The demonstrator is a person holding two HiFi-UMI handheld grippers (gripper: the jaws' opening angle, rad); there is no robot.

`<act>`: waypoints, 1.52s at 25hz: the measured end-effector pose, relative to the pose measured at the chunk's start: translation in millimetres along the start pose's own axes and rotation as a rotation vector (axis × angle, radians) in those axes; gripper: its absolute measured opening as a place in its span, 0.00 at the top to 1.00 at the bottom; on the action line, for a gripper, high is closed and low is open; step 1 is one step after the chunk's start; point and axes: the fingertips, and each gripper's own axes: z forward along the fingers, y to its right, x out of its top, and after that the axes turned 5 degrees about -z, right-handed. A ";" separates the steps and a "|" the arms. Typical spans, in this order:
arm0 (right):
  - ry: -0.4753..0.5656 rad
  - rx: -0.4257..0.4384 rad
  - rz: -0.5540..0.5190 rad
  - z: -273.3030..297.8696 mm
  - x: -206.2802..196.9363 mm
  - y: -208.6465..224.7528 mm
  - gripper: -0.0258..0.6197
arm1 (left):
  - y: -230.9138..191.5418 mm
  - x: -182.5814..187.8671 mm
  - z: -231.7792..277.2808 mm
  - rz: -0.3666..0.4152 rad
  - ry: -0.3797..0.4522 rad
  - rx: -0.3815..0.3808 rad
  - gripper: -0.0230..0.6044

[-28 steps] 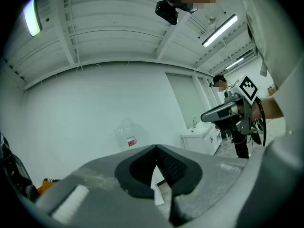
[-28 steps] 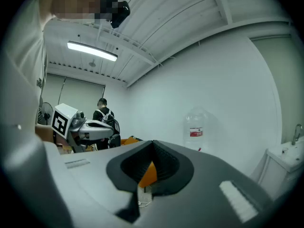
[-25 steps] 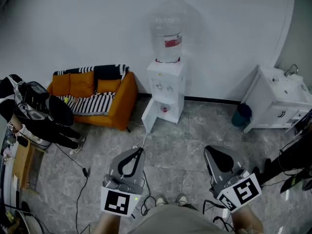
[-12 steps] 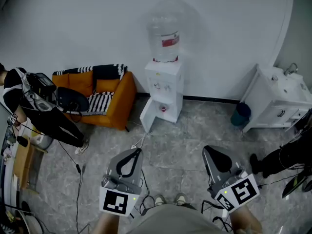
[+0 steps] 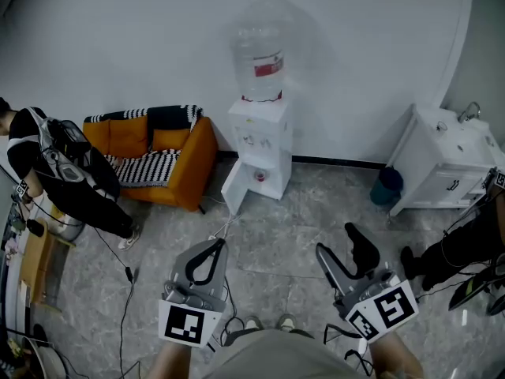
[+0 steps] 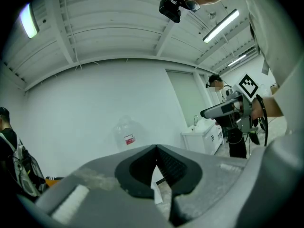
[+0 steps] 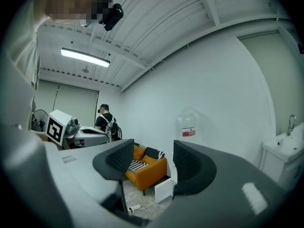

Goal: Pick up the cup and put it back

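Facing a white floor-standing water dispenser (image 5: 256,144) that is standing against the pale wall, with a clear plastic bottle (image 5: 257,58) sitting on top. Its white lower door (image 5: 234,192) is hanging open to the left.

Cup: a small reddish cup (image 5: 259,177) is sitting inside the open lower compartment of the dispenser. It is too small to tell more. Both grippers are hovering well apart from it, low in the head view, over grey marbled floor tiles (image 5: 316,204).

Left gripper (image 5: 223,243): the grey jaws are meeting tip to tip, with nothing between them. The left gripper view is showing the black pads touching at the front.

Right gripper (image 5: 337,241): the jaws are standing wide apart, having just been opening. Nothing is lying between them; the sofa and the dispenser are showing through the gap in the right gripper view.

Surroundings: an orange sofa (image 5: 154,152) with a black-and-white striped throw is sitting left of the dispenser. A person in dark clothes with a backpack (image 5: 67,184) is standing at the far left. A white sink cabinet (image 5: 446,164) with a tap is standing at the right, with a dark teal bin (image 5: 387,186) just beside it. A thin black cable (image 5: 122,267) is trailing across the floor.
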 end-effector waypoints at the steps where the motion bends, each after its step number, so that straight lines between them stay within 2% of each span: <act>1: 0.002 0.010 0.002 -1.9 -0.4 0.8 0.57 | 2.7 0.1 0.6 0.003 0.000 0.004 0.96; 9: 0.002 0.075 0.003 -10.3 -10.5 4.7 0.57 | 32.5 -6.8 0.8 0.010 -0.013 0.010 0.96; 20: -0.006 0.086 0.008 41.3 -27.8 16.8 0.54 | 3.8 -19.4 29.0 0.005 -0.001 0.022 0.96; 30: -0.058 0.085 0.005 157.5 -50.5 37.6 0.54 | -88.1 -43.5 109.5 -0.030 -0.009 0.018 0.96; 38: -0.090 0.070 0.011 288.1 -47.3 61.4 0.54 | -194.9 -46.4 195.0 -0.040 -0.025 -0.007 0.96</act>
